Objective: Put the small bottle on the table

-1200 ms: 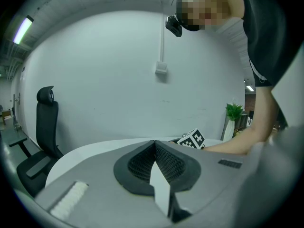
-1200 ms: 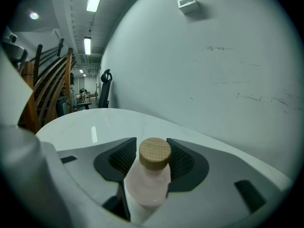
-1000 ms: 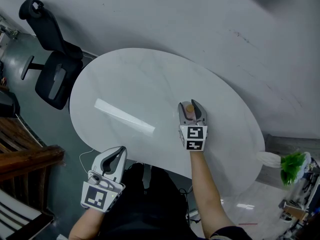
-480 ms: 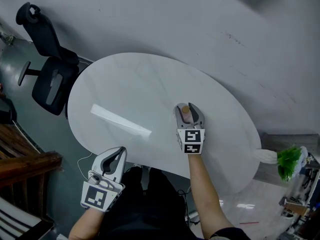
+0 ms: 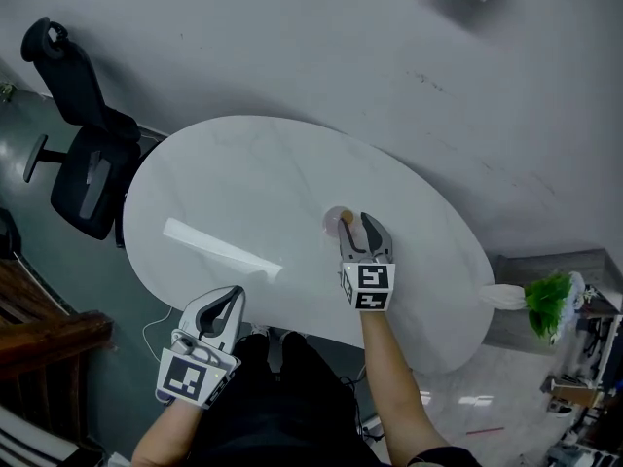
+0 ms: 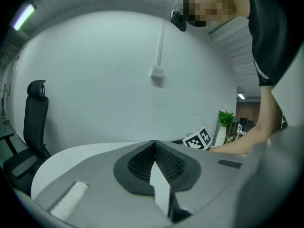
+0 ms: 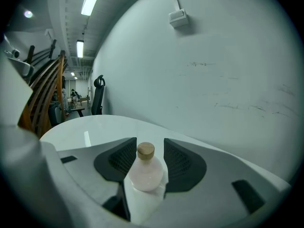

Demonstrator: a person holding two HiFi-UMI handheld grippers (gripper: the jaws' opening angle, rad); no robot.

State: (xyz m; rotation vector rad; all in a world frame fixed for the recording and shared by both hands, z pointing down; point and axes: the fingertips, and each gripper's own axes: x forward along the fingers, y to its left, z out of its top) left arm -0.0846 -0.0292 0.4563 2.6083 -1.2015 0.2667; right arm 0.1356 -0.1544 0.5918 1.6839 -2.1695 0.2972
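A small pale pink bottle (image 7: 145, 172) with a cork top stands upright on the white oval table (image 5: 224, 193), right of the table's middle. In the head view the bottle (image 5: 341, 219) shows just off the left fingertip of my right gripper (image 5: 356, 221). That gripper (image 7: 149, 148) is open, with its jaws on either side of the bottle and a gap beside the neck. My left gripper (image 5: 235, 294) is shut on nothing and hangs off the table's near edge, low at the left. Its pads meet in the left gripper view (image 6: 154, 144).
A black office chair (image 5: 83, 163) stands off the table's left end. Wooden steps (image 5: 39, 329) lie at the lower left. A green plant in a white vase (image 5: 540, 302) sits on the floor at the right. A grey wall runs behind the table.
The bottle sat centred between the right jaws; now it shows toward the left fingertip, with the jaws spread. The head view has shifted a little. The left gripper has not moved.
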